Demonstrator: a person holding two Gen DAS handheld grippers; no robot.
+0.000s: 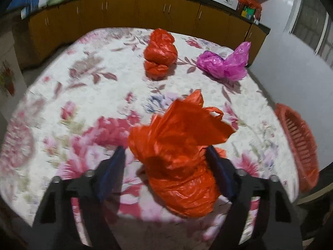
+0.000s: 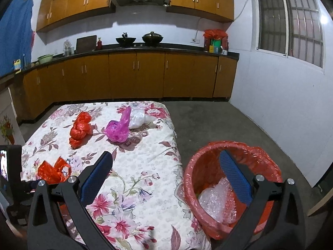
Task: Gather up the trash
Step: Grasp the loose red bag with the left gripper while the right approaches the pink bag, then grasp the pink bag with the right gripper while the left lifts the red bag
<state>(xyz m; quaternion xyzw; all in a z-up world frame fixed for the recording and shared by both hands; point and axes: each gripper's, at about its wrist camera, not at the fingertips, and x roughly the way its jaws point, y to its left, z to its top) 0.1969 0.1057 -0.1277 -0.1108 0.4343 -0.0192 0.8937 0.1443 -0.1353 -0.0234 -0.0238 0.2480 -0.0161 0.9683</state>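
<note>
My left gripper point(image 1: 166, 154) is open, its blue pads on either side of a crumpled orange plastic bag point(image 1: 179, 156) that lies on the floral table point(image 1: 83, 87); the bag also shows in the right wrist view point(image 2: 53, 171). A second orange bag point(image 1: 160, 53) point(image 2: 80, 129) and a purple bag point(image 1: 224, 62) point(image 2: 117, 130) lie farther back. A white bag point(image 2: 137, 118) lies behind the purple one. My right gripper point(image 2: 166, 166) is open and empty, above the table's right edge and the red bin point(image 2: 208, 166) lined with red plastic, with clear wrap inside point(image 2: 216, 202).
The bin point(image 1: 299, 145) stands on the floor by the table's right side. Wooden kitchen cabinets point(image 2: 135, 73) with a dark counter, woks and bottles run along the far wall. A barred window point(image 2: 291, 23) is on the right wall. Grey floor point(image 2: 218, 125) lies right of the table.
</note>
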